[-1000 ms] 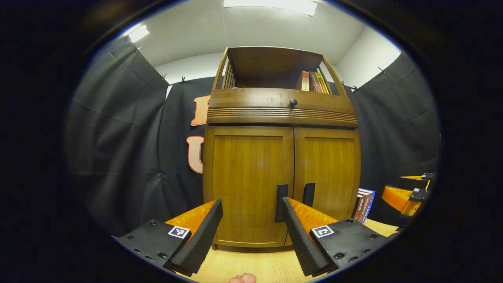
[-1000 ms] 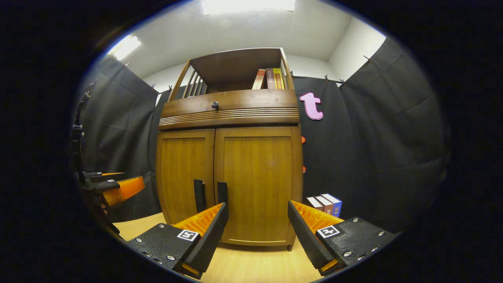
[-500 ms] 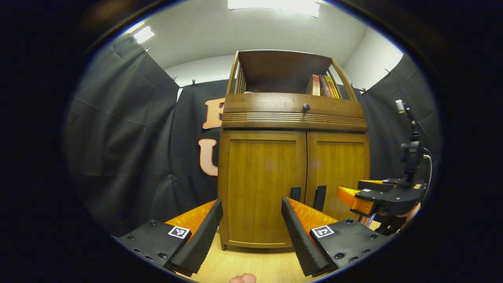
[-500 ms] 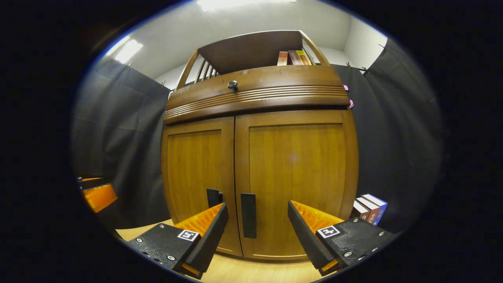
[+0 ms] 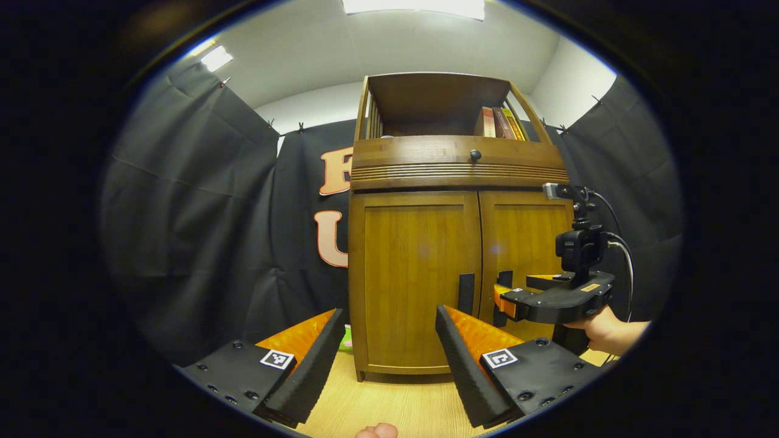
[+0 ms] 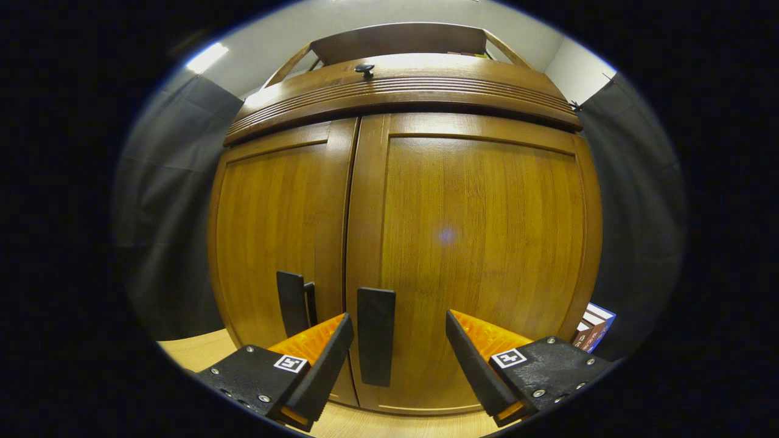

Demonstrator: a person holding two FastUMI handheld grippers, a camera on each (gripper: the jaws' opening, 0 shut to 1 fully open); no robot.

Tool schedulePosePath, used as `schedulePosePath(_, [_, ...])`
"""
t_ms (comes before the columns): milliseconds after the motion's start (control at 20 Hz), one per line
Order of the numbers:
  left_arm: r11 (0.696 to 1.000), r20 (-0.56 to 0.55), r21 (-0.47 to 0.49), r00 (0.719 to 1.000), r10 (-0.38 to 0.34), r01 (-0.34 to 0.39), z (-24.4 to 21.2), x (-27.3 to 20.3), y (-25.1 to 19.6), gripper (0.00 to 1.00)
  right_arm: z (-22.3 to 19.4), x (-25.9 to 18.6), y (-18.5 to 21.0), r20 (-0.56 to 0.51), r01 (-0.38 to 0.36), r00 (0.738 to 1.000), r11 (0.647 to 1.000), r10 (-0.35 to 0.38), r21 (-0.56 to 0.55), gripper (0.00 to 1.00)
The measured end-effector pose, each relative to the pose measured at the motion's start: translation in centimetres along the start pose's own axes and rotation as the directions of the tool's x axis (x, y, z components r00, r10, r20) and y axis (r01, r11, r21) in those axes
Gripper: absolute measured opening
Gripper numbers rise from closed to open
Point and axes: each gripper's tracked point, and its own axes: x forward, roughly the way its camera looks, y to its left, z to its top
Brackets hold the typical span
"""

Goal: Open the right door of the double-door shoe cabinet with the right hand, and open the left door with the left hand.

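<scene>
A brown wooden shoe cabinet stands on the light wood floor with both doors shut. Each door has a dark upright handle near the centre seam: the left door's handle and the right door's handle. In the right gripper view my right gripper is open and close to the right door, its handle between the fingers but nearer the left one, not gripped. In the left gripper view my left gripper is open, back from the left door. The right gripper, held by a hand, sits at the right door's handle.
Above the doors runs a drawer with a round knob. Books stand on the open top shelf. More books stand on the floor right of the cabinet. Black cloth walls hang close around it. A small green object lies at the cabinet's left foot.
My right gripper has moved forward, close up to the right door and its handle. My left gripper has stayed back, drifting a little; both stay open.
</scene>
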Motion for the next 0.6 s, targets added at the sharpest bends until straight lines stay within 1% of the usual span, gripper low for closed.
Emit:
schedulePosePath(100, [1.0, 0.002, -0.009, 1.0, 0.013, -0.013, -0.2, -0.1, 0.8, 0.97, -0.7, 0.7, 0.2, -0.021, 0.005, 1.0, 1.0, -0.005, 0.003, 0.94])
schedulePosePath(150, [1.0, 0.002, -0.013, 1.0, 0.016, -0.016, -0.2, -0.1, 0.9, 0.95, -1.0, 1.1, 0.4, -0.031, 0.002, 1.0, 1.0, -0.002, 0.006, 0.94])
schedulePosePath(200, [1.0, 0.002, -0.012, 1.0, 0.017, -0.017, -0.2, 0.0, 1.0, 0.97, -1.4, 1.7, 0.4, -0.039, -0.002, 0.999, 1.0, 0.002, 0.006, 0.92])
schedulePosePath(300, [1.0, 0.012, 0.003, 1.0, 0.023, -0.023, 0.1, 0.1, 1.3, 0.95, -1.8, 2.0, 0.4, -0.046, 0.007, 0.999, 1.0, -0.007, 0.001, 0.9])
schedulePosePath(350, [1.0, 0.018, 0.008, 0.999, 0.028, -0.028, 0.2, 0.0, 1.5, 0.97, -1.7, 2.2, 0.2, -0.04, 0.016, 0.999, 1.0, -0.016, -0.004, 1.0])
schedulePosePath(400, [1.0, 0.021, 0.009, 0.999, 0.029, -0.029, 0.3, 0.1, 1.5, 0.95, -1.7, 2.0, 0.2, -0.04, 0.018, 0.999, 1.0, -0.018, -0.01, 0.86])
schedulePosePath(500, [1.0, 0.015, 0.0, 1.0, 0.015, -0.015, 0.1, 0.3, 0.9, 0.96, -1.9, 2.1, 0.2, -0.036, 0.025, 0.999, 0.999, -0.026, -0.02, 0.84])
schedulePosePath(550, [1.0, 0.013, -0.002, 1.0, 0.006, -0.006, 0.0, 0.3, 0.7, 0.98, -1.9, 2.0, 0.4, -0.039, 0.026, 0.999, 1.0, -0.026, -0.016, 0.76])
schedulePosePath(600, [1.0, 0.012, -0.003, 1.0, -0.001, 0.001, 0.0, 0.3, 0.4, 0.96, -2.1, 2.1, 0.6, -0.046, 0.021, 0.999, 1.0, -0.021, -0.004, 0.68])
